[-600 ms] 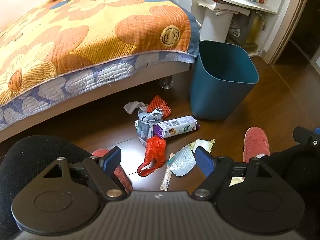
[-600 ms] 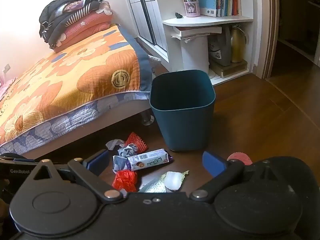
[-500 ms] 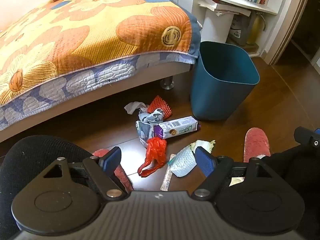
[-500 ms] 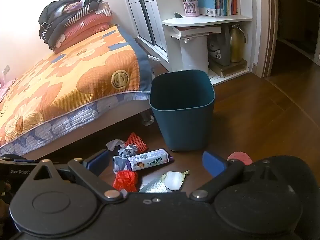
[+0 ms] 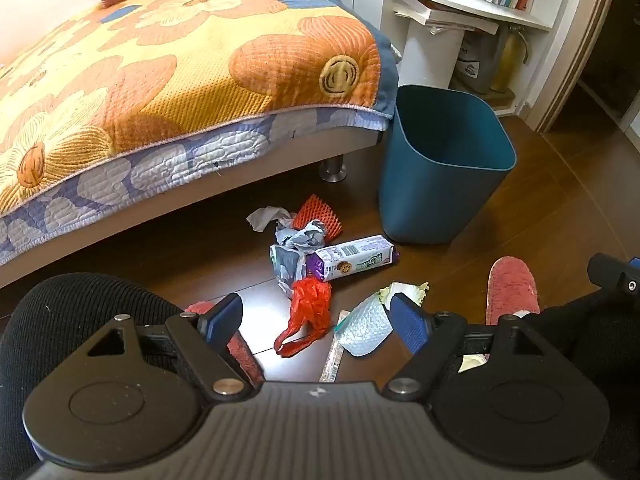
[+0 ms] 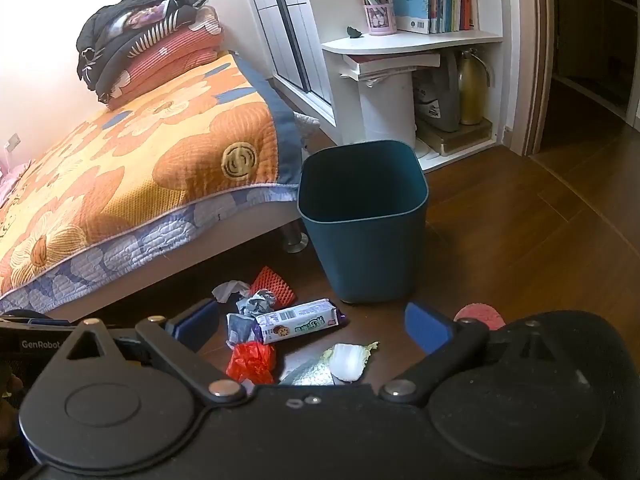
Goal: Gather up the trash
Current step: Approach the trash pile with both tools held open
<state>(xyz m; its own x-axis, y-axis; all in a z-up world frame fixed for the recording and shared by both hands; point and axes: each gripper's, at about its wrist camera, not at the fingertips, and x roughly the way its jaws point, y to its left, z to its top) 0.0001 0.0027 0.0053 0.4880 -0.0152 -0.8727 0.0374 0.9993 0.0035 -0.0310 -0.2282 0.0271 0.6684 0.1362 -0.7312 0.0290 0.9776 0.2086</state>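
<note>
Trash lies in a loose pile on the wooden floor beside an empty teal bin [image 5: 444, 184] [image 6: 366, 232]. The pile holds a biscuit packet [image 5: 352, 258] [image 6: 298, 320], a red plastic bag [image 5: 310, 308] [image 6: 252, 360], crumpled grey paper [image 5: 296, 244] [image 6: 256, 302], an orange foam net [image 5: 318, 216] [image 6: 272, 284], a silver bubble pouch [image 5: 366, 326] [image 6: 310, 374] and a cabbage leaf [image 5: 404, 292] [image 6: 352, 360]. My left gripper [image 5: 316, 322] hovers open above the red bag and pouch. My right gripper [image 6: 314, 324] is open above the packet. Neither holds anything.
A bed with an orange flowered cover [image 5: 160, 80] [image 6: 140, 184] borders the pile on the left, its metal leg [image 5: 332, 168] near the bin. White shelves with books [image 6: 432, 0] stand behind the bin. A red slipper [image 5: 512, 288] and dark-clothed knees flank the grippers.
</note>
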